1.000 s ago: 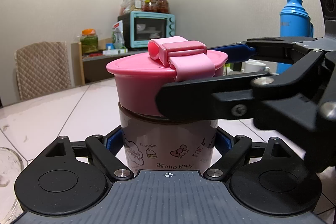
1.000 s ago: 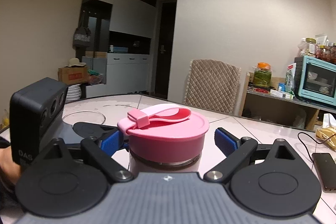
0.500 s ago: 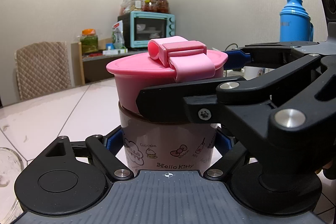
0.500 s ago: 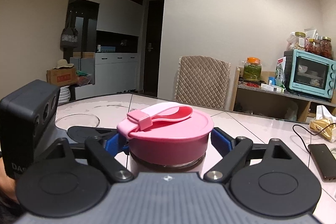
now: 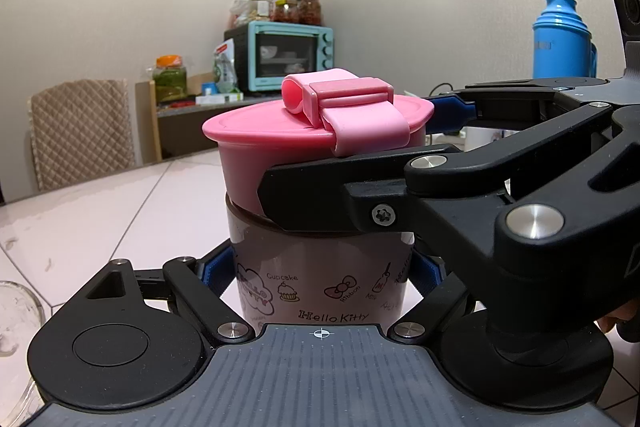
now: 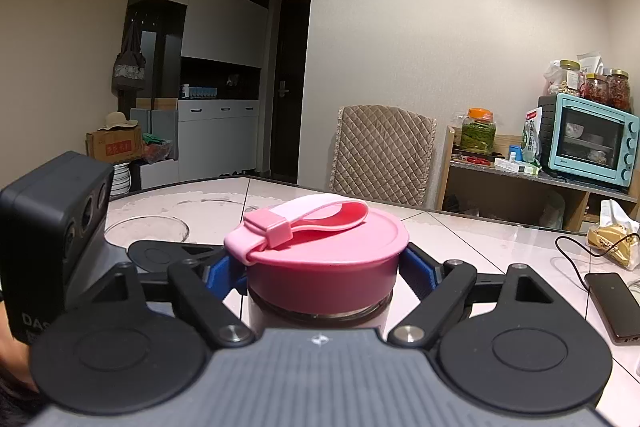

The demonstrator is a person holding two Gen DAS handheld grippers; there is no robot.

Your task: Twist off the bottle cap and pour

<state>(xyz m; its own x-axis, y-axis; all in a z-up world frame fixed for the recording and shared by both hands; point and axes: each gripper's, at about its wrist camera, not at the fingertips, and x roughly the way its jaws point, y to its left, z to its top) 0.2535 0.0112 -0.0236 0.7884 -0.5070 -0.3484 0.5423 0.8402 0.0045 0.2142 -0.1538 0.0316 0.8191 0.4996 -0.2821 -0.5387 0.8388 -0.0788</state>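
Note:
A Hello Kitty bottle (image 5: 320,279) with a wide pink cap (image 5: 280,151) and a pink strap stands upright on the table. My left gripper (image 5: 320,273) is shut on the bottle's body, blue pads against both sides. My right gripper (image 6: 322,269) is shut on the pink cap (image 6: 320,267), with blue fingertips (image 6: 416,267) on each side. In the left wrist view the right gripper's black finger (image 5: 360,195) crosses in front of the cap. The cap sits slightly tilted, with a dark gap under its rim.
A glass bowl (image 6: 146,229) sits on the table at the left; its rim (image 5: 16,311) shows in the left wrist view. A phone (image 6: 612,303) with a cable lies at the right. A blue thermos (image 5: 562,35) stands behind.
My right gripper has swung around the bottle with the cap, its finger sweeping left across the left wrist view. The bottle and left gripper have stayed put.

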